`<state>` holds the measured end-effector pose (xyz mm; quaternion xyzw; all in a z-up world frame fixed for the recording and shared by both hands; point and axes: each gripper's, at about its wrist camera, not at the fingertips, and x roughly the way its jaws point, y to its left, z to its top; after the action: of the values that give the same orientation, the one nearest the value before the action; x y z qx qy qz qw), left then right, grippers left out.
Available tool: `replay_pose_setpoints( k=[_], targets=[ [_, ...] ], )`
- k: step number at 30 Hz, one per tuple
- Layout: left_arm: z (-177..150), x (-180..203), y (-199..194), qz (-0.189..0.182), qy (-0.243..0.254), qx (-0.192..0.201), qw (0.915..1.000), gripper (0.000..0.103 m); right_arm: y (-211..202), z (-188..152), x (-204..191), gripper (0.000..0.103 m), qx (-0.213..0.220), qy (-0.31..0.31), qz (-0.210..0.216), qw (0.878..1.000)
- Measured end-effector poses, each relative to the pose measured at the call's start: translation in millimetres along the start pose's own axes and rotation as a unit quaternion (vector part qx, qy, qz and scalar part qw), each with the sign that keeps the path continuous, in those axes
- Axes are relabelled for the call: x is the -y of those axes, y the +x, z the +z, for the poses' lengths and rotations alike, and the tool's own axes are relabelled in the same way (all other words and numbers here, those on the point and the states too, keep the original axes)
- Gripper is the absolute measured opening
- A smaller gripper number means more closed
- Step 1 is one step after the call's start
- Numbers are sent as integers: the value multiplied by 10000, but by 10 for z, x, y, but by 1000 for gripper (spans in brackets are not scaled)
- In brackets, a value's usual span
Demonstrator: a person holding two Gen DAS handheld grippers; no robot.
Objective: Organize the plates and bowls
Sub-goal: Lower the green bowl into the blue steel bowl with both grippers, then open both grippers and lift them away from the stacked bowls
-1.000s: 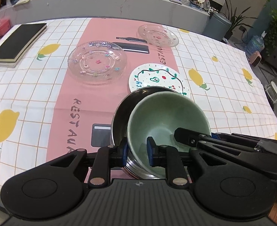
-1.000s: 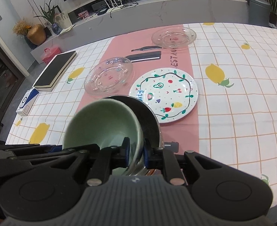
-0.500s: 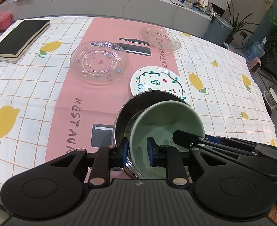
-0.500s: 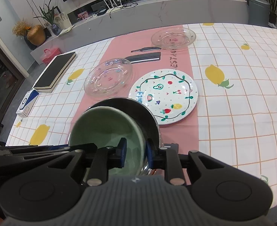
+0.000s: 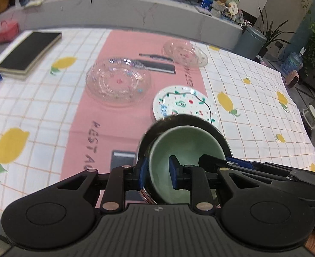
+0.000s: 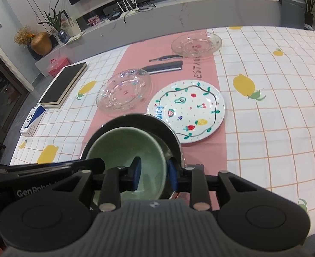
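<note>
Two grippers, one green bowl

Two grippers meet over the near edge of the table, and we see both straddling the rim of the same green bowl point(image 5: 186, 147). The bowl sits inside a larger dark metal bowl point(image 6: 136, 121), which rests on the pink runner of the checked tablecloth point(image 6: 275, 111). Our left gripper point(image 5: 156, 174) has one blue pad point(image 5: 173, 171) inside the green bowl and the other outside its wall, between the two bowls; our right gripper point(image 6: 153, 174) stands the same way on the opposite side. Both look clamped on the rim (though the pads' contact with the wall is hard to make out). Just beyond the bowls lies a white plate painted with fruit point(image 6: 187, 111), its near edge hidden behind the metal bowl in the left view. Beside it sits a clear glass plate with coloured dots point(image 5: 118, 82), and farther back a smaller glass plate point(image 5: 185, 52). A black book point(image 6: 64, 84) lies well apart at the table's left edge.
</note>
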<state>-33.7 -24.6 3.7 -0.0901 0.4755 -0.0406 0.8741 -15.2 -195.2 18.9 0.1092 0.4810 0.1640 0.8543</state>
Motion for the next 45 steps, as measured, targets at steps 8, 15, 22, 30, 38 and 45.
replay_pose_setpoints(
  k=[8, 15, 22, 30, 38, 45],
  targets=[
    [18, -30, -24, -28, -34, 54, 10000, 32, -42, 19, 7, 31, 60, 36, 72, 10000],
    [61, -93, -64, -50, -152, 159, 9997, 36, -117, 82, 32, 32, 153, 133, 246, 9995],
    [152, -48, -107, -89, -63, 286, 9995, 42, -192, 208, 40, 32, 267, 149, 339, 9990],
    [208, -29, -133, -93, 20, 324, 9994, 43, -219, 352, -20, 32, 363, -60, 295, 9989],
    [403, -46, -214, 58, 155, 478, 9987, 46, -205, 543, -89, 35, 421, -321, 243, 9983],
    [557, -19, -189, 48, 262, 491, 9984, 47, -173, 692, -75, 35, 451, -335, 252, 9981]
  ],
)
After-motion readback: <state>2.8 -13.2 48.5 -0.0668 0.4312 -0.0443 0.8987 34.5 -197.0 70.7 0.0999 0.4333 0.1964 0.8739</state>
